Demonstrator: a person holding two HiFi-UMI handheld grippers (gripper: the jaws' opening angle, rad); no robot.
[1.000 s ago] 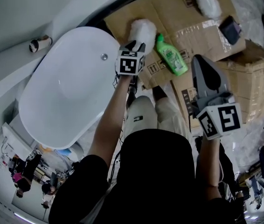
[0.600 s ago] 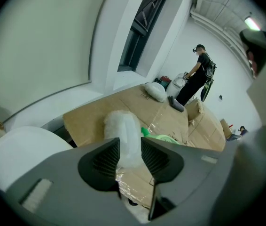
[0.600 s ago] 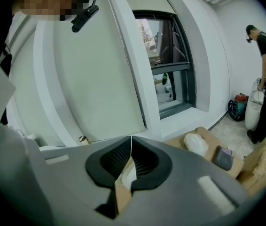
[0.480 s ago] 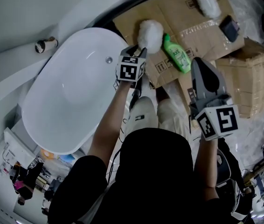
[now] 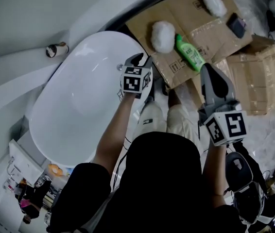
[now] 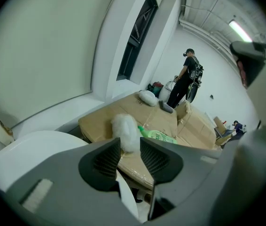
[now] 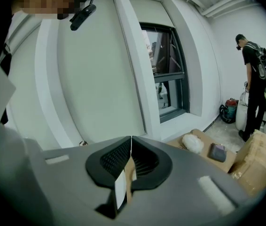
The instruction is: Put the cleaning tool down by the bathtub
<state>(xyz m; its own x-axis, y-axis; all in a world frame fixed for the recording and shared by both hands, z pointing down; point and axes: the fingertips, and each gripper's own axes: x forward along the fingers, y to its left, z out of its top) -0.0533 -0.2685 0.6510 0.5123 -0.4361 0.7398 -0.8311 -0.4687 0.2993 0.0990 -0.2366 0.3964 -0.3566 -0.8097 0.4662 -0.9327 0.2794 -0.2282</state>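
From where I drive, the move hangs on one relation: the fluffy white cleaning tool (image 5: 163,36) lies ahead of my left gripper (image 5: 140,60) and a little to its right, near it but not touching. It rests free on the flattened cardboard (image 5: 186,11) just beside the end of the bathtub (image 5: 74,106). Its long axis seems to run roughly away from me, with the green bottle (image 5: 191,53) close alongside on the right. In the left gripper view the tool shows through the gap between the jaws, but beyond them — nothing sits between the pads, which stand apart and are closing. The left gripper is clearly the nearer one; my right gripper (image 5: 209,72) hangs further back over the cardboard edge, jaws pressed together on nothing. I judge the tool is already set down by the tub, so the left only needs to back straight off.
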